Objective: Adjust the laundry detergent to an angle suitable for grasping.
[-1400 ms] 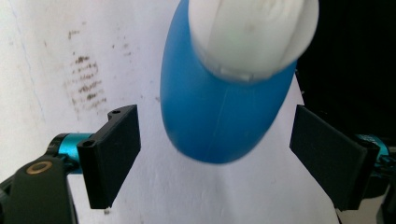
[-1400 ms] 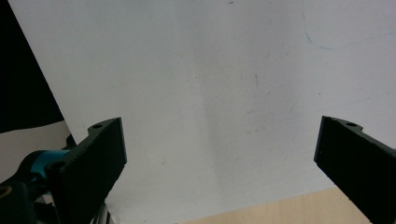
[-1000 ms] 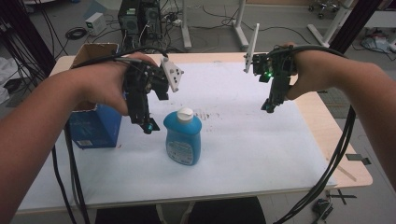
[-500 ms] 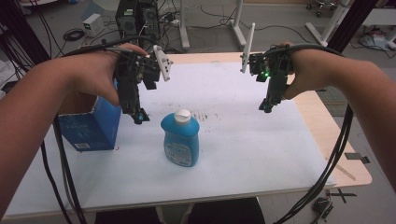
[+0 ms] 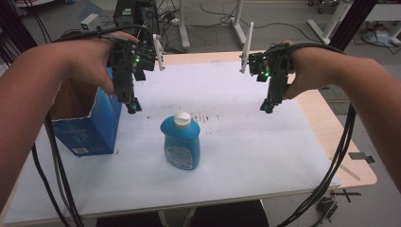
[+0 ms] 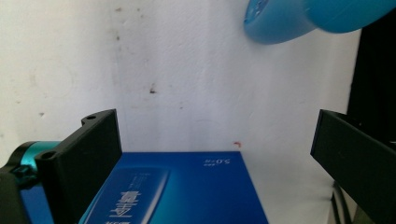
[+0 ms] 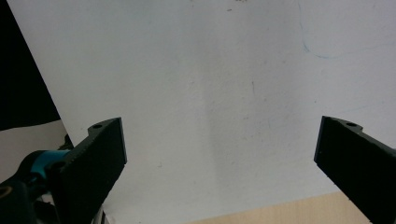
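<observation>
Both grippers, left (image 5: 132, 106) and right (image 5: 266, 108), hang with jaws spread wide and empty above the table (image 5: 265, 156), flanking an upright blue bottle (image 5: 180, 142) beside a box (image 5: 87, 130).

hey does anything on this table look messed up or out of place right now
Mostly tidy. The blue bottle stands upright, cap on. The blue box has a ragged, torn top edge and stands open. Small dark specks mark the white table cover behind the bottle. Both tongs, left and right, hang open, holding nothing.
</observation>
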Demonstrator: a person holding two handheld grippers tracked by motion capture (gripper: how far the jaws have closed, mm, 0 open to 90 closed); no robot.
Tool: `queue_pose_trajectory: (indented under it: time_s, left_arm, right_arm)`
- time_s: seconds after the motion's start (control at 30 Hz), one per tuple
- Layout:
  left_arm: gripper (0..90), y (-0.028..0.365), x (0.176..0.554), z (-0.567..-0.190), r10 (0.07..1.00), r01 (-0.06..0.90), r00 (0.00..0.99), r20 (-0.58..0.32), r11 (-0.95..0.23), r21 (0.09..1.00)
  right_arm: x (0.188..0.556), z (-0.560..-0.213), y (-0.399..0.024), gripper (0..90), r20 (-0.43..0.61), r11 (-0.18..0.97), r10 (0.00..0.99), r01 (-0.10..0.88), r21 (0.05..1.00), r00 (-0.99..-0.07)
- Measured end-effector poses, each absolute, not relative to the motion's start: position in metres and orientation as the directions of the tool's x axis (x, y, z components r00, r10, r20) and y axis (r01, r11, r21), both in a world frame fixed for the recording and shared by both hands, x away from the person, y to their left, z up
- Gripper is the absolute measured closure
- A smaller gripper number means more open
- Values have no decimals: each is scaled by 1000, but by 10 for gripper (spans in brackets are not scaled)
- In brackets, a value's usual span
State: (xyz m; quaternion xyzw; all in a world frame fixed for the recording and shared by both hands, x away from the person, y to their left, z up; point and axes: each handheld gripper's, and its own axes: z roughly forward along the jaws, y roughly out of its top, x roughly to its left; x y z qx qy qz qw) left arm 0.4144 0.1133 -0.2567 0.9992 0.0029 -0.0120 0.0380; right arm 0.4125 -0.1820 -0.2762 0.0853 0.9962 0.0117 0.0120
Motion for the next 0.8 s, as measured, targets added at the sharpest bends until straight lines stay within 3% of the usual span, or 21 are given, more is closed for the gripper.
queue_pose_trajectory:
  time_s: [0.37, 0.8]
  left_arm:
    - [17, 115, 421, -258, 79, 81, 996, -36, -996, 39]
    - [17, 118, 419, -247, 101, 101, 995, -12, -994, 35]
  right_arm:
    - [412, -272, -178, 15, -22, 987, 156, 155, 34, -988]
    - [410, -266, -179, 15, -34, 986, 160, 158, 47, -987]
